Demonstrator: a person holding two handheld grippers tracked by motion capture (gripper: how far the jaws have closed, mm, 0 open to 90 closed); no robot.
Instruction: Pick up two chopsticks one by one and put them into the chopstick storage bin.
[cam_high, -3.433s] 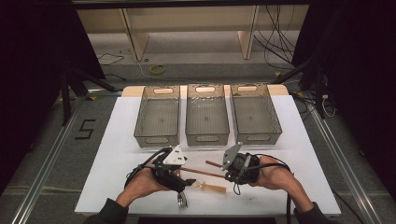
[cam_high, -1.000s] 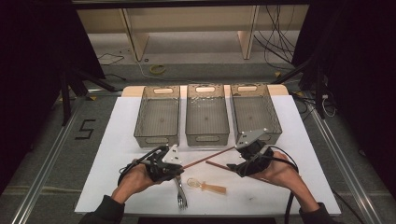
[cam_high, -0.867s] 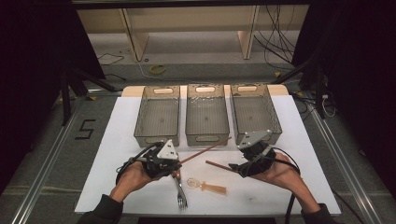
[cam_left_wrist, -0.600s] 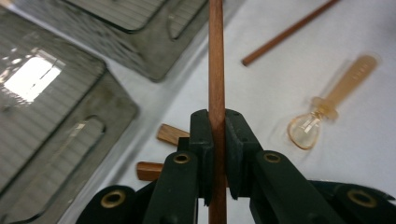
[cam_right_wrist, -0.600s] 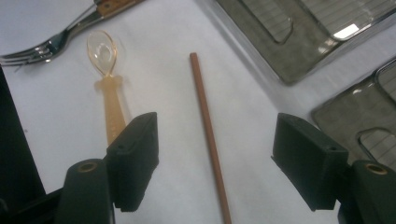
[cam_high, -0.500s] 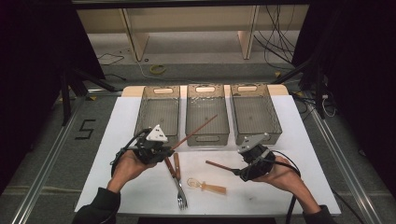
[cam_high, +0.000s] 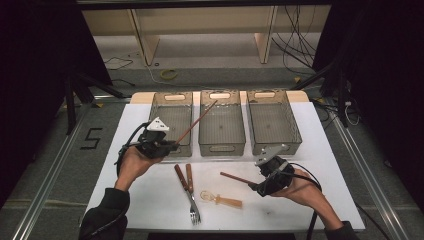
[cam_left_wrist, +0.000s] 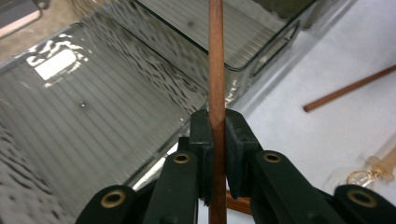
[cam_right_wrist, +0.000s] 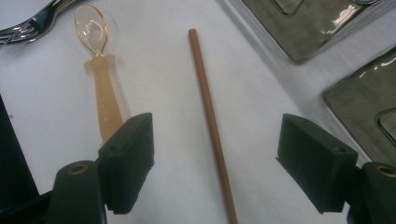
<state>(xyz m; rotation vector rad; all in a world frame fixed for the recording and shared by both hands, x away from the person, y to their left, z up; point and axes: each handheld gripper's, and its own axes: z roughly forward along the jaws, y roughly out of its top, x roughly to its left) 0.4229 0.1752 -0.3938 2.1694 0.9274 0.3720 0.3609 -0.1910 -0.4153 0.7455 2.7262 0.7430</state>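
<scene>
Left gripper view: my left tongs clamp a light, stiff, slippery chopstick near its end; right tongs, just opened wide, straddle its mate mid-shaft.

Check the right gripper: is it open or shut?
Open. In the right gripper view the right gripper has its jaws spread wide, just opened further, with the second chopstick lying free on the table between them, untouched.

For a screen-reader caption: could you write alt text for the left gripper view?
The left tool is shut on a brown wooden chopstick, which rises over the clear grey bins. A second chopstick lies on the white table at right.
</scene>
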